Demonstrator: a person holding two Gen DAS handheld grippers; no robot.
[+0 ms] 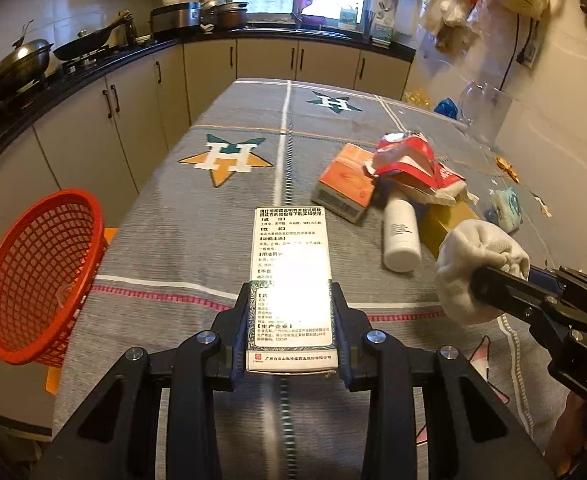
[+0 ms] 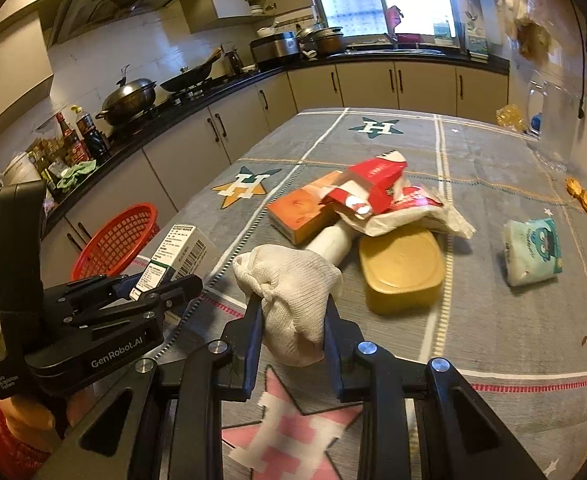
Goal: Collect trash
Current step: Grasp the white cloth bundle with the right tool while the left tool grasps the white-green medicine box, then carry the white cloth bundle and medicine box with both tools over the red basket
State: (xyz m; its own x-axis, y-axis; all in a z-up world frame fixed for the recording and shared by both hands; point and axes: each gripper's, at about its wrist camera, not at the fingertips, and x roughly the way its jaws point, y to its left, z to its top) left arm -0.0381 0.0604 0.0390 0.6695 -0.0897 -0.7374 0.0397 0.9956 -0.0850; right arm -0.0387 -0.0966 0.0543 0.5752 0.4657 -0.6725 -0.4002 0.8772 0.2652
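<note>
My left gripper [image 1: 291, 292] is shut on a white and green medicine box [image 1: 291, 264], held above the table; the box also shows in the right wrist view [image 2: 181, 254]. My right gripper [image 2: 293, 300] is shut on a balled white cloth [image 2: 289, 296], seen too in the left wrist view [image 1: 477, 268]. A red mesh basket [image 1: 37, 276] stands tilted at the table's left edge [image 2: 121, 236]. On the table lie an orange box [image 1: 347, 182], a torn red and white wrapper [image 1: 409, 164], a white bottle [image 1: 401, 236] and a yellow lidded tub [image 2: 401, 268].
A tissue pack [image 2: 533, 250] lies right of the pile. Small gold scraps [image 2: 579, 196] sit near the wall. The table wears a grey star-patterned cloth [image 1: 229, 156]. Kitchen counters with a wok [image 1: 85, 44] run along the left and back.
</note>
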